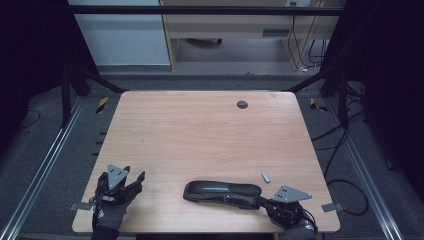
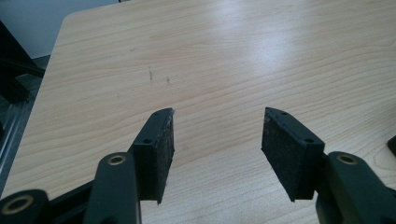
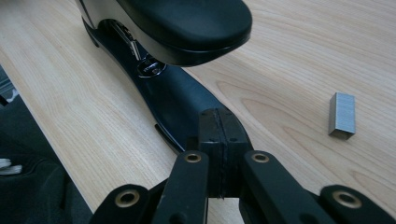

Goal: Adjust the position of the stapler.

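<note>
Stapler: near table front edge, long axis left-right, open end toward right gripper.
Right gripper: jaws clenched together, resting on stapler base.
Left gripper: released, nothing between.
Right gripper view: staple block lies apart.

On the light wooden table, the long black stapler lay near the six o'clock edge. The small grey staple block sat just beside it at two o'clock; the round dark grommet hole lay well apart toward twelve o'clock.

Wooden table, grey carpet floor, dim room.
</note>
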`<state>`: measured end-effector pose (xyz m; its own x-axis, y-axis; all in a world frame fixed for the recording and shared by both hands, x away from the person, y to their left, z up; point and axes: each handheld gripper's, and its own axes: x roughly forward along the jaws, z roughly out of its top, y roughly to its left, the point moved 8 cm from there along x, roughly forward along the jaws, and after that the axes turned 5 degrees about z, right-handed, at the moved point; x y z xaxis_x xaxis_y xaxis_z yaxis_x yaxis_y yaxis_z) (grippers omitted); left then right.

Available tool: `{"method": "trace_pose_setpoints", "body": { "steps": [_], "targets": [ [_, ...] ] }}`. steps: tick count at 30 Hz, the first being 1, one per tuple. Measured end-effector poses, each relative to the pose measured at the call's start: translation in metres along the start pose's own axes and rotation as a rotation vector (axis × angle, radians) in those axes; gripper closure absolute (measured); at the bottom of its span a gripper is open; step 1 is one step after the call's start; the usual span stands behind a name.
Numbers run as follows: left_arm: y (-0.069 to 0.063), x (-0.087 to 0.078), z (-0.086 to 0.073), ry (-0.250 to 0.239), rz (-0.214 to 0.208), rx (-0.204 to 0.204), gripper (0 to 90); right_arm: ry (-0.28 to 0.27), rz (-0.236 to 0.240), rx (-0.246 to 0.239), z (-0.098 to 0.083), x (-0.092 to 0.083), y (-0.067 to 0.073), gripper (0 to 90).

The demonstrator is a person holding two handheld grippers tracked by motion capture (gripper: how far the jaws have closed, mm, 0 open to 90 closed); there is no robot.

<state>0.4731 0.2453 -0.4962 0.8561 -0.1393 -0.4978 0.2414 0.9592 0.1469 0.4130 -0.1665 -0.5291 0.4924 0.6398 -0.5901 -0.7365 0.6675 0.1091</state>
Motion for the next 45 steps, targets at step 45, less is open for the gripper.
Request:
{"method": "trace_pose_setpoints", "body": {
  "steps": [45],
  "targets": [
    [0.0,0.0,0.0,-0.007,0.024,-0.001,49.2,0.115,0.078,-0.015,-0.014,0.018,0.015,90.0]
  ]
}}
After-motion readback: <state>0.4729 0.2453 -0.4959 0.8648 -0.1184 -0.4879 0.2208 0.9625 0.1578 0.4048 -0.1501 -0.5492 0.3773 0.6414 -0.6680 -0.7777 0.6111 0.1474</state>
